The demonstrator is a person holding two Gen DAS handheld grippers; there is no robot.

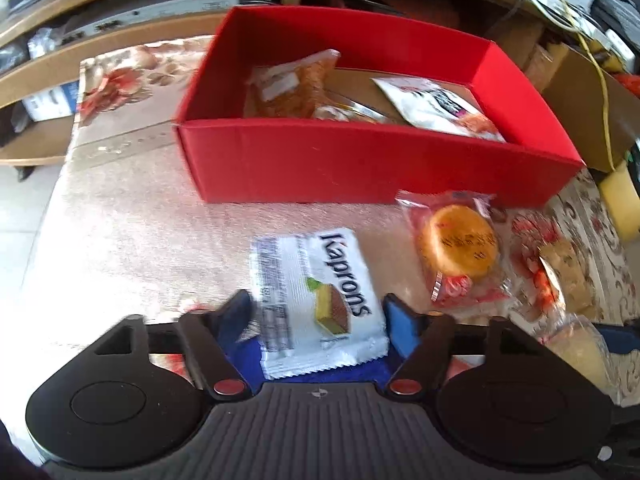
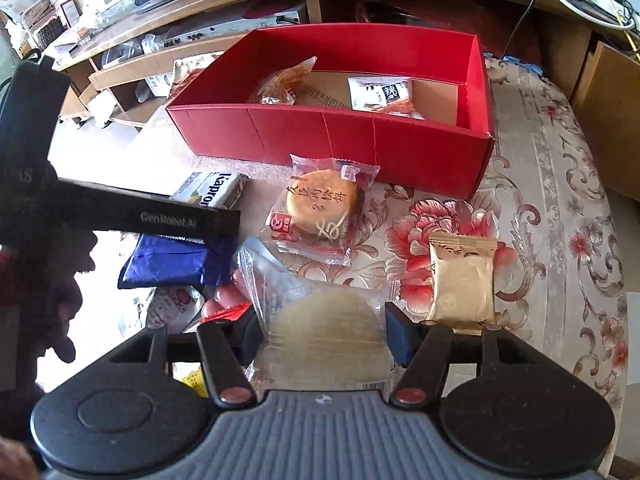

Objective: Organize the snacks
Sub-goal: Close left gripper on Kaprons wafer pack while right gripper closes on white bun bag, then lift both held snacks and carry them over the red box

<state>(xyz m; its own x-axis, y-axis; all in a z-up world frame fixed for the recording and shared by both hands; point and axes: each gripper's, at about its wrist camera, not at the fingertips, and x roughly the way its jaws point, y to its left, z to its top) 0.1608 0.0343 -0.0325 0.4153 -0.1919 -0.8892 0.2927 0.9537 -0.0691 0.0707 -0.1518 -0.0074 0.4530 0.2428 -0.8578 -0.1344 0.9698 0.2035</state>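
My left gripper [image 1: 318, 304] is shut on a white Kaprons wafer packet [image 1: 316, 300], its blue pads pressing both sides of the packet. In the right wrist view the same packet [image 2: 212, 192] sits at the tip of that gripper's black finger [image 2: 160, 216]. My right gripper [image 2: 322, 320] is shut on a clear packet with a pale round cake [image 2: 320, 320]. Beyond both stands an open red box [image 1: 360, 160] [image 2: 320, 136]. It holds an orange-brown packet [image 1: 296, 84] and a white packet [image 1: 436, 108].
On the flowered tablecloth lie a round cake in a red-trimmed wrapper [image 2: 320, 208], a gold packet [image 2: 464, 280], a blue packet [image 2: 176, 260] and red sausage-like pieces [image 2: 224, 300]. Wooden shelves [image 2: 160, 60] with cables stand behind the table. The table's left edge drops to a tiled floor [image 1: 20, 208].
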